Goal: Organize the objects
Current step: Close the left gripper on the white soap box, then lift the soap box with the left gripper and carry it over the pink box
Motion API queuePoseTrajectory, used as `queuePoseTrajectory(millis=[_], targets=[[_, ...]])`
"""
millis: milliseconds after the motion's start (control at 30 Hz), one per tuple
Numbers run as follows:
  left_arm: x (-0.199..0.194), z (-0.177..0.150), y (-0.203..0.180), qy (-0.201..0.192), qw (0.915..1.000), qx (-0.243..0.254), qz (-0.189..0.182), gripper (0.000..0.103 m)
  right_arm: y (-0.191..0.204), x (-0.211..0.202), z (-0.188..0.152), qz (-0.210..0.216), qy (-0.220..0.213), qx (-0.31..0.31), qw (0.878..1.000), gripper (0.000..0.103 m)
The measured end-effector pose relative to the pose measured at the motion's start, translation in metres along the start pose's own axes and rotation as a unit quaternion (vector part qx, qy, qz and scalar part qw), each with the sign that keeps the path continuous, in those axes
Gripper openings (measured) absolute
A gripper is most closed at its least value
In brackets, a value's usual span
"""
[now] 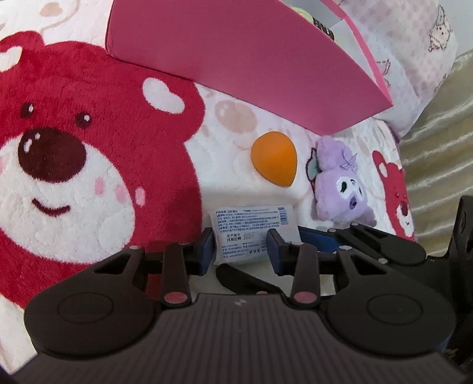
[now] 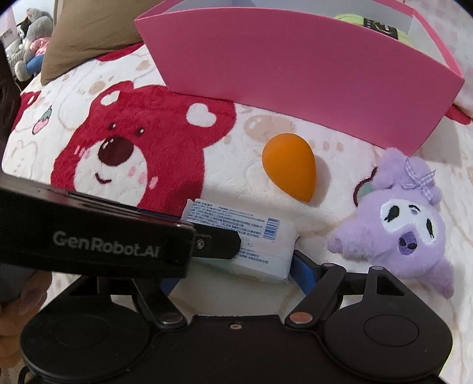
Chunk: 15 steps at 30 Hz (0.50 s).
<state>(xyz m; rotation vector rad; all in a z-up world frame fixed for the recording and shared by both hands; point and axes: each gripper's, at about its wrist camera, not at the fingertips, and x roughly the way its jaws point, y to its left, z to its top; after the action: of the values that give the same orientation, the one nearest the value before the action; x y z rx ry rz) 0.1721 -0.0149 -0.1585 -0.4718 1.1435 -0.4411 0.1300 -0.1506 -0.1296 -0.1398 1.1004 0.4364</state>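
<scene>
Both grippers crowd one white wipes packet [image 1: 251, 233] on the bear blanket [image 1: 88, 147]: left gripper [image 1: 241, 248] pinches it, right gripper's [image 2: 236, 274] wide fingers straddle it, grip unclear. Pink box [image 2: 295, 73] at 12 o'clock, contents mostly hidden, something green [image 2: 348, 18].

"GenRobot.AI" on the left gripper [image 2: 106, 245]; "2027" on packet [image 1: 251, 227].

Bed w/ bear-print fleece blanket [image 2: 124, 141], brown pillow [image 2: 88, 38].
</scene>
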Motion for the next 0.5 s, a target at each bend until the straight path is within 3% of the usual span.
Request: queuePoseTrajectory(millis=[233, 367, 500], targets=[[-0.007, -0.002, -0.002, -0.005, 1.0000, -0.002, -0.006, 0.036, 0.005, -0.006, 0.000, -0.010, -0.007, -0.011, 1.000, 0.079], [-0.018, 0.000, -0.005, -0.013, 0.9998, 0.003, -0.012, 0.036, -0.001, -0.014, 0.003, 0.009, -0.009, 0.030, 0.999, 0.079], [-0.030, 0.002, -0.012, -0.017, 0.9997, 0.017, -0.002, 0.036, 0.004, -0.024, 0.006, 0.007, -0.021, 0.032, 0.999, 0.080]])
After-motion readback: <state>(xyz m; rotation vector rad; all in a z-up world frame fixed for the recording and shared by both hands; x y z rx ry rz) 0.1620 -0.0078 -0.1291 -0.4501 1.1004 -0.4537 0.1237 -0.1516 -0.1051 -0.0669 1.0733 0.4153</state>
